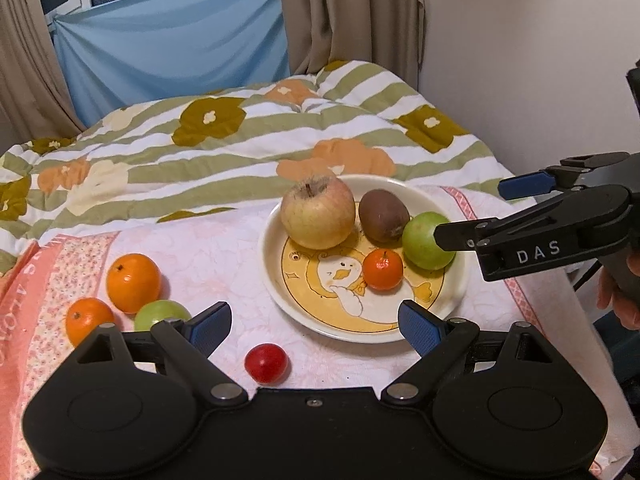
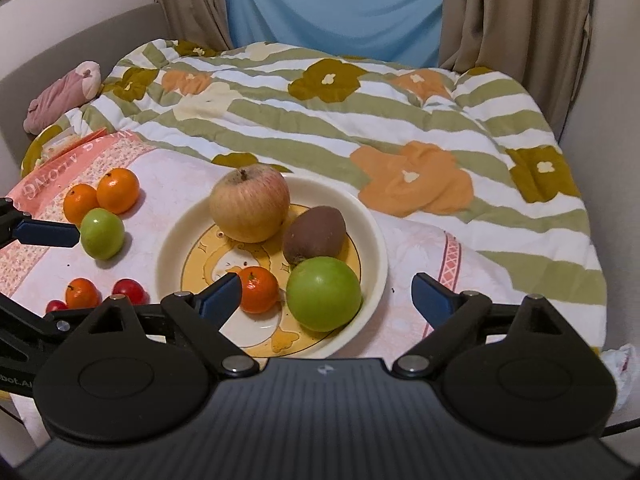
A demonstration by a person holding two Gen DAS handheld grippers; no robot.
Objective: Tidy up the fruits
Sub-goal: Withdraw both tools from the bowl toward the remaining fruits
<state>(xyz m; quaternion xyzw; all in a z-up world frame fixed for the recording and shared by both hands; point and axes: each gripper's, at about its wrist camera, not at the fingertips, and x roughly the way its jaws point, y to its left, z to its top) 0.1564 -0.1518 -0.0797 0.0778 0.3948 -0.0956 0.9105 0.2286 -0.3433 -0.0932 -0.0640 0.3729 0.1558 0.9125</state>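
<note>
Evidently mid-sort: the cream shallow plate with a yellow duck cartoon [image 2: 372, 236] already holds a large yellow-red apple [image 2: 250, 204], a brown kiwi [image 2: 314, 235], a small orange mandarin [image 2: 259, 289] and a big green round fruit [image 2: 323, 298], this last at lower centre of the right wrist view. The right gripper [image 2: 326, 296] stands spread wide, the green fruit between its blue pads but unpinched, judged just set down. The left gripper [image 1: 314, 326] is likewise spread, empty, hovering over the pink quilted cloth [image 1: 224, 256]. Next move likely calls for a loose fruit: small red round fruit [image 1: 266, 363] sits nearest, low centre. Readable: "DAS" on the right gripper's black finger arm [image 1: 538, 252]; partial lettering on the cloth border, illegible.
</note>
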